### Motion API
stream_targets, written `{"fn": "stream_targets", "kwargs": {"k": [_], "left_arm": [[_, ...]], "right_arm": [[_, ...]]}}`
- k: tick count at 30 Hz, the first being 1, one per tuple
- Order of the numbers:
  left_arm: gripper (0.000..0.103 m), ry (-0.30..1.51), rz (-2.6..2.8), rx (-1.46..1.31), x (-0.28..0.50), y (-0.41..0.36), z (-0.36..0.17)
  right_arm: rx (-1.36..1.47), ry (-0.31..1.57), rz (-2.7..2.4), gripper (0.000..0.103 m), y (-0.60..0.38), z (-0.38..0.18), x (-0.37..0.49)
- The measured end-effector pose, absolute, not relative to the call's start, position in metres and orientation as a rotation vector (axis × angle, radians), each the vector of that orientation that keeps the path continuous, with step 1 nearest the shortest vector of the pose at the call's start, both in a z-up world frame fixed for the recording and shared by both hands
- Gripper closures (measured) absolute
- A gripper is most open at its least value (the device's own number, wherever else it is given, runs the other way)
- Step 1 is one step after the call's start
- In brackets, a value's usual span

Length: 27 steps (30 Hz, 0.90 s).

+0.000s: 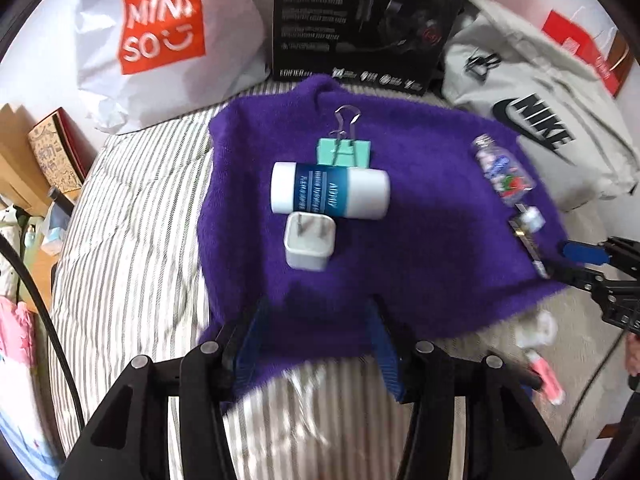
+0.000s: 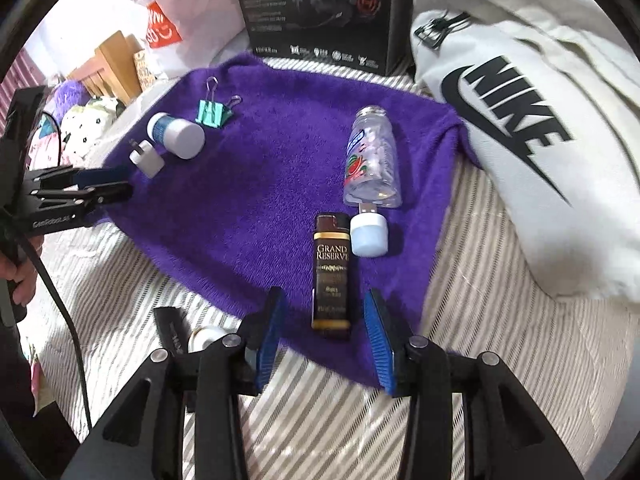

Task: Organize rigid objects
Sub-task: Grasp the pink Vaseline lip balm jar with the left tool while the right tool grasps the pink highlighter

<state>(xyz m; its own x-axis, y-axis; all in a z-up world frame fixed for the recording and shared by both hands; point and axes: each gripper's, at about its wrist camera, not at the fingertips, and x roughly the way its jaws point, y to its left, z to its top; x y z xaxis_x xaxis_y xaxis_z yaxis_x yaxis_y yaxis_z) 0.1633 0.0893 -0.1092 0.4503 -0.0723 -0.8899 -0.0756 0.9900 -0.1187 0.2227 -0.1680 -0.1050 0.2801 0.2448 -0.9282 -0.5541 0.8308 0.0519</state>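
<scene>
A purple towel (image 1: 420, 248) lay spread on a striped bed (image 1: 132, 220), and the task's things sat on it in two clusters. In the left wrist view, the first cluster was near the middle of the towel: a white tube (image 1: 330, 191) with a blue label lay on its side, a teal clip (image 1: 345, 151) touched it at 12 o'clock, and a white plug (image 1: 309, 246) sat just beside it at 7 o'clock, prongs up. The left tongs (image 1: 318, 344) stood partly apart with nothing between the blue pads, hanging over the towel's near edge, the plug well ahead at 12 o'clock. In the right wrist view, the second cluster was at the towel's near side: a clear bottle (image 2: 374, 158) lay on its side, a small white USB lamp (image 2: 369, 234) touched its mouth end at 6 o'clock, and a dark lighter (image 2: 332, 276) lay flat just beside the lamp at 8 o'clock. The right tongs (image 2: 325, 336) were partly apart, pads either side of the lighter's near end without pressing on it. At 12 o'clock beyond the towel stood a black box (image 1: 368, 20); a white bag (image 1: 160, 40) with an orange logo sat at 10 o'clock and a grey Nike bag (image 2: 532, 128) at 2 o'clock.
</scene>
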Motion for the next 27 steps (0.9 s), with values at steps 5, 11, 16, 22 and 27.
{"fn": "stream_targets", "kwargs": {"k": [5,11,16,22,27], "left_arm": [[0.044,1.047,-0.077,-0.154,0.125,0.062,-0.087],[0.044,1.04,-0.19,-0.097,0.103,0.013,-0.09],[0.044,1.068,-0.269,-0.015,0.091,-0.028,-0.109],[0.044,1.077,-0.335,0.068,0.086,-0.058,-0.119],[0.045,1.069,-0.344,0.169,0.083,-0.074,-0.124]], "right_arm": [[-0.254,1.142,0.536,0.06,-0.185,-0.089,0.199],[-0.166,1.132,0.504,0.06,-0.21,-0.084,0.163],[-0.098,1.149,0.479,0.06,-0.236,-0.089,0.139],[-0.019,1.159,0.424,0.06,-0.265,-0.091,0.133],[0.012,1.17,0.404,0.06,-0.277,-0.099,0.126]]}}
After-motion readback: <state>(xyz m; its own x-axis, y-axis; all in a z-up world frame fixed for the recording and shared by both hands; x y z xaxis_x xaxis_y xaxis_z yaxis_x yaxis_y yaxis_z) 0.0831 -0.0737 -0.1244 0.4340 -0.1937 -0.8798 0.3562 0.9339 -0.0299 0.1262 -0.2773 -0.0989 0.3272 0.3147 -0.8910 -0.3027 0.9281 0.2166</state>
